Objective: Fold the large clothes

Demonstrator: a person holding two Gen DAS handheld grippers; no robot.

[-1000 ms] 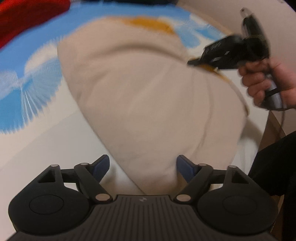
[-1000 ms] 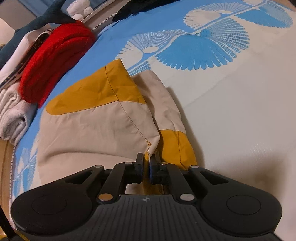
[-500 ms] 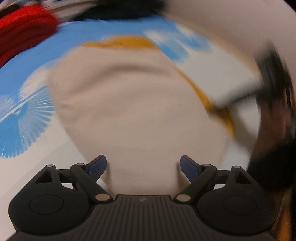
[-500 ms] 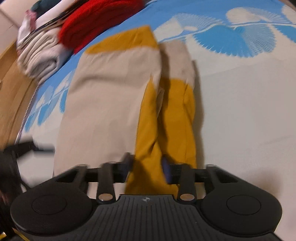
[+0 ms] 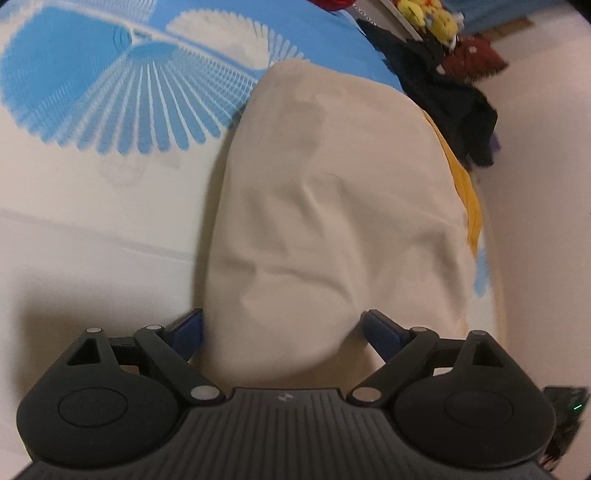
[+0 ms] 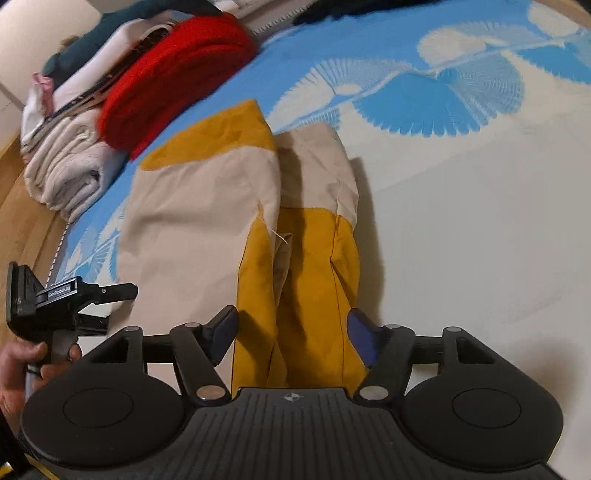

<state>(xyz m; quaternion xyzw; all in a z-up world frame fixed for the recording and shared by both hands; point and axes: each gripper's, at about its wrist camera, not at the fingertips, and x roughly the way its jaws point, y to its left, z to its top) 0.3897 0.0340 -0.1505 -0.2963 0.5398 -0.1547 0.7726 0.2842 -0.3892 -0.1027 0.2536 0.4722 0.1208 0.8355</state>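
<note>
A large beige and mustard garment (image 6: 192, 229) lies partly folded on the blue-and-white patterned bed sheet (image 6: 461, 221). My right gripper (image 6: 291, 328) is opening; the mustard fold lies loose between its blue pads (image 6: 225, 325), which do not press it. In the left wrist view the beige side of the garment (image 5: 332, 206) fills the middle. My left gripper (image 5: 284, 330) is wide and still opening, with the beige cloth's near end between its pads (image 5: 380, 332), not gripped. The right wrist view also shows the left gripper (image 6: 110, 304), held by a hand (image 6: 18, 362) at the garment's left edge.
A red folded knit (image 6: 177, 70) and rolled white towels (image 6: 66, 162) are stacked at the bed's far left edge, beside a wooden surface (image 6: 22, 206). Dark clothes (image 5: 450, 99) and yellow plush toys (image 5: 432, 18) lie near the wall.
My right gripper has opened and let go of the garment's edge; the mustard fold now rests on the bed. The left gripper has rolled and dropped closer to the beige cloth.
</note>
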